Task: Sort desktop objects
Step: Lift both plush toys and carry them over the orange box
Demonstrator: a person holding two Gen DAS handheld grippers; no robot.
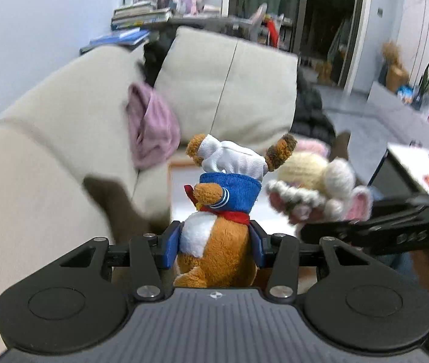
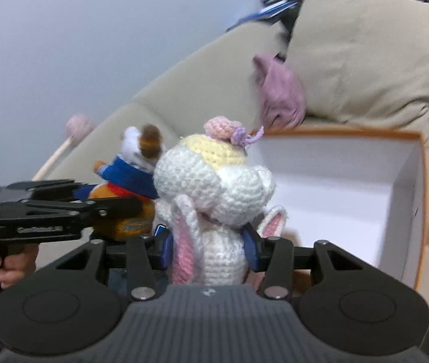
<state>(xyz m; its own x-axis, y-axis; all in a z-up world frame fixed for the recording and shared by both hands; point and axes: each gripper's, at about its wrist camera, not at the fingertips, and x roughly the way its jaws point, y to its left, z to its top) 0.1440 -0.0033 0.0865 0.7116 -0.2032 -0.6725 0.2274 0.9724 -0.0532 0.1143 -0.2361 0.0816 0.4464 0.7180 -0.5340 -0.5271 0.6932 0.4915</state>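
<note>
So the left hand-held gripper has its blue pads clamped on the belly of an orange plush fox (blue sailor jacket, white cap), held up in the air. Right hand-held gripper is squeezing a white crocheted bunny around its body, just beside the fox. Behind the bunny there's an open white box with an orange rim, sitting against a beige sofa. A pink cloth hangs over the sofa cushion.
</note>
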